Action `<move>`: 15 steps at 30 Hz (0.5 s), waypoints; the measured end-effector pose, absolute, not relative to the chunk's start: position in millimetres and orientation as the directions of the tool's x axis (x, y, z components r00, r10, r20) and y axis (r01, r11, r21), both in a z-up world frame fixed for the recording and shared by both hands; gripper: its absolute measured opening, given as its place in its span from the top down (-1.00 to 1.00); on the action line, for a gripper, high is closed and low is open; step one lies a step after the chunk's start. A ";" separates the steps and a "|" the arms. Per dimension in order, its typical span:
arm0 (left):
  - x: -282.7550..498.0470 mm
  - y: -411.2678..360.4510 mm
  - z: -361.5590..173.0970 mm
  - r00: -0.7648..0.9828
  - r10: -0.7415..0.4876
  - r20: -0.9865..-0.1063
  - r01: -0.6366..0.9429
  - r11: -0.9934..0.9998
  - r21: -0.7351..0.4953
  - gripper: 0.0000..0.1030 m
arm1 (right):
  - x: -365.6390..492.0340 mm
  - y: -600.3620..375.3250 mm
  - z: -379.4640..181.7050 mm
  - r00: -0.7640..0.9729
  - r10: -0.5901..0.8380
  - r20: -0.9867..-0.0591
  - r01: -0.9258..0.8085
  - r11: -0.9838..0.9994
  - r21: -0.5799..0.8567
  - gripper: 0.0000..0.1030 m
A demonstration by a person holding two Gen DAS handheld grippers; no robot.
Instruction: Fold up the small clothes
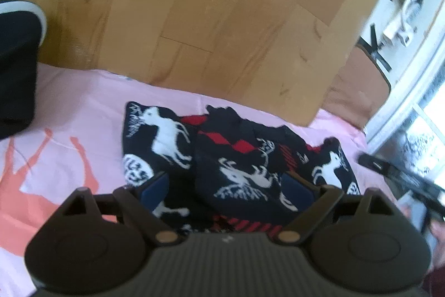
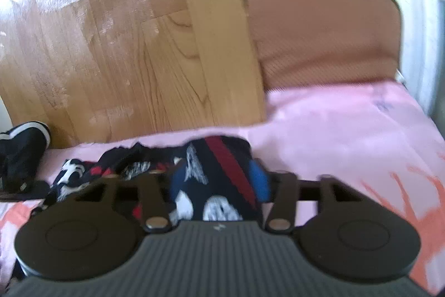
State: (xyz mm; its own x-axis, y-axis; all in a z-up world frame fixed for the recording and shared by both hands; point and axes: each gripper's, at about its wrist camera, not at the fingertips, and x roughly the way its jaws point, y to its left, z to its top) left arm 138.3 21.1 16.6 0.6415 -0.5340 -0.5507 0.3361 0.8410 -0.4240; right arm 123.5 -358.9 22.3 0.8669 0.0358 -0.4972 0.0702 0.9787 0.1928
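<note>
Here the navy knit garment (image 1: 230, 157), patterned with white deer and red diamonds, lies bunched on a pink sheet (image 1: 83, 102) printed with coral deer shapes, filling the middle of the left wrist view from about 9 o'clock to 3 o'clock of the frame centre. The left claw (image 1: 225, 185) is spread wide above it, its blue pads standing on either side of a rumpled fold and not pressing the cloth. In the right wrist view the right claw (image 2: 219, 177) is parted too, with a raised hump of the same garment (image 2: 219, 174) between its blue pads; blur hides whether the pads touch the knit. The right claw also shows in the left view as a dark shape (image 1: 400, 177) at 3 o'clock, just beside the garment's edge. Beyond the sheet, at 12 o'clock, lies a wooden plank floor (image 1: 222, 4). A dark shoe with a white sole (image 2: 25, 146) sits at 9 o'clock, and a brown cushion (image 2: 325, 35) lies at 1 o'clock, touching the sheet's far edge.
</note>
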 end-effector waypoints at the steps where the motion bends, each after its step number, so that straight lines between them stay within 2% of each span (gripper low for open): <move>1: 136.8 17.2 16.0 0.642 -0.530 -0.554 0.343 0.845 -0.410 -0.64 | 134.1 -355.8 19.4 0.860 0.028 -0.510 0.073 0.982 0.177 -0.38; 2: 135.4 13.3 15.3 0.645 -0.522 -0.558 0.350 0.851 -0.392 -0.50 | 147.5 -351.6 13.7 0.845 0.027 -0.534 0.071 0.984 0.161 -0.38; 3: 134.3 9.2 14.3 0.646 -0.514 -0.565 0.357 0.857 -0.371 -0.13 | 150.1 -354.1 12.3 0.831 0.028 -0.556 0.066 0.987 0.148 -0.35; 4: 133.9 4.4 12.6 0.644 -0.504 -0.576 0.364 0.864 -0.349 0.20 | 158.8 -350.7 5.3 0.812 0.027 -0.583 0.059 0.990 0.128 -0.16; 5: 133.3 0.7 11.2 0.651 -0.485 -0.584 0.362 0.874 -0.324 0.32 | 166.2 -347.0 -1.7 0.793 0.013 -0.609 0.056 0.994 0.094 0.42; 6: 132.3 -1.7 10.7 0.667 -0.460 -0.586 0.356 0.888 -0.293 0.64 | 172.4 -342.8 -6.3 0.781 0.003 -0.625 0.049 0.997 0.066 0.51; 7: 131.1 -2.5 11.6 0.688 -0.434 -0.582 0.345 0.901 -0.264 0.83 | 173.2 -341.1 -6.1 0.788 0.004 -0.615 0.050 0.996 0.071 0.62; 11: 130.6 12.1 18.3 0.755 -0.381 -0.534 0.275 0.923 -0.270 0.84 | 161.9 -357.1 10.1 0.875 -0.082 -0.477 0.177 0.972 0.158 0.64; 12: 133.8 14.8 16.3 0.757 -0.358 -0.547 0.249 0.931 -0.266 0.81 | 167.4 -360.4 4.7 0.857 -0.137 -0.497 0.232 0.964 0.134 0.62; 14: 143.8 24.0 9.3 0.727 -0.356 -0.587 0.210 0.930 -0.303 0.79 | 183.5 -360.8 -15.0 0.773 -0.178 -0.609 0.249 0.968 0.033 0.22; 15: 148.3 31.0 7.1 0.710 -0.381 -0.592 0.201 0.915 -0.349 0.78 | 182.1 -358.9 -16.8 0.767 -0.189 -0.613 0.239 0.971 -0.001 0.20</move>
